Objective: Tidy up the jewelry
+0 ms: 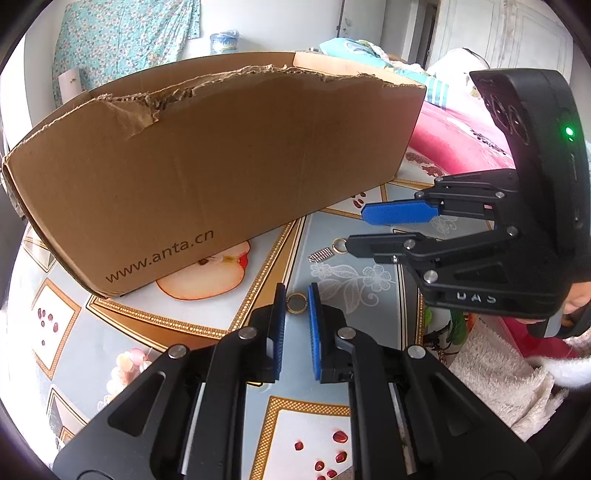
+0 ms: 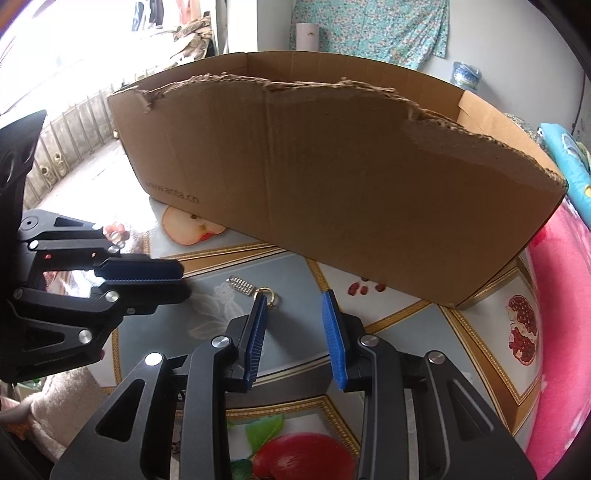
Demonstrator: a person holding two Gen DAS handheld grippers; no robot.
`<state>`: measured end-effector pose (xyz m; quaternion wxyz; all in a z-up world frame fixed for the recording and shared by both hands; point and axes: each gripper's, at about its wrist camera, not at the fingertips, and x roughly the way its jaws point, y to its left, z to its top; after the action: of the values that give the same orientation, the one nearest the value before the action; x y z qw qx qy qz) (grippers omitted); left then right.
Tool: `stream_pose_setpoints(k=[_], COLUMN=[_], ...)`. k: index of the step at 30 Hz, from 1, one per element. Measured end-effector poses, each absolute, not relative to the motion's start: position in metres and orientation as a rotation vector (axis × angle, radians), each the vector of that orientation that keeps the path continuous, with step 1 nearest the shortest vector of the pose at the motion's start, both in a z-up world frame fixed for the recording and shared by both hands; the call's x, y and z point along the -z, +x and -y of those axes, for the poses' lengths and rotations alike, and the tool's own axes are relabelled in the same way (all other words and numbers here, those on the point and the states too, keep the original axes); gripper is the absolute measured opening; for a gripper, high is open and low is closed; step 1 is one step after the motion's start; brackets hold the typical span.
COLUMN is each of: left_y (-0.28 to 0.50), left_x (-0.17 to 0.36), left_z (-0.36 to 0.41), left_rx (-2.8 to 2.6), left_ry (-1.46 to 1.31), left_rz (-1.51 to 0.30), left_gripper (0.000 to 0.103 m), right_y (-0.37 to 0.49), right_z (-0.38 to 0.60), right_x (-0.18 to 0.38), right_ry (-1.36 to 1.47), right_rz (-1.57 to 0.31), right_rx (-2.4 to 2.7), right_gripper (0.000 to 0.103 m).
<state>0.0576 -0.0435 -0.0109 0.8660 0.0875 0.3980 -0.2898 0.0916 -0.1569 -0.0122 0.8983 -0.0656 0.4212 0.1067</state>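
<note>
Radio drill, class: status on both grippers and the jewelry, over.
Left gripper narrow, gold ring at its tips, grip unclear. Right gripper open beside hoop earring. Cardboard box behind, nothing blocking.

- Table covering (image 1: 354, 266): glossy printed oilcloth, pale blue panels, gold borders, fruit motifs (apple, pomegranate).
- Wall (image 2: 266, 26): plain white, behind the table.
- Floral cloth (image 2: 373, 26): teal, hung on that wall.
- Paper roll (image 2: 303, 36): white, upright, just beside the cloth.
- Pink bedding (image 2: 565, 295): along the table's edge.
- Door (image 1: 430, 33): pale, beyond the bedding (detail unclear).
- Railing (image 2: 70, 136): past the table; strong daylight behind it.
</note>
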Motion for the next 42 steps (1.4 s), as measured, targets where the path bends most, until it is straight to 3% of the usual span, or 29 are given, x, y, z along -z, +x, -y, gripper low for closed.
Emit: stream_pose_setpoints(k=[33,38,42], left_y=[0.058,0.058,0.058], left_x=[0.011,0.011,0.010], left_z=[0.043,0.044,0.044], left_rx=[0.614,0.613,0.614], left_ry=[0.178,0.178,0.178], left_rz=[-0.831,-0.831,-0.831], left_gripper=[0.011,0.011,0.011], right_y=[0.095,0.098,0.098], right_z=[0.147,0.136,0.136], right_x=[0.011,0.016,0.016], right_ry=[-0.025,-0.047,-0.043], right_rz=[-0.850,-0.856,-0.854], right_rx=[-0.229,-0.213,-0.208], right_gripper=[0.030,0.019,0.016])
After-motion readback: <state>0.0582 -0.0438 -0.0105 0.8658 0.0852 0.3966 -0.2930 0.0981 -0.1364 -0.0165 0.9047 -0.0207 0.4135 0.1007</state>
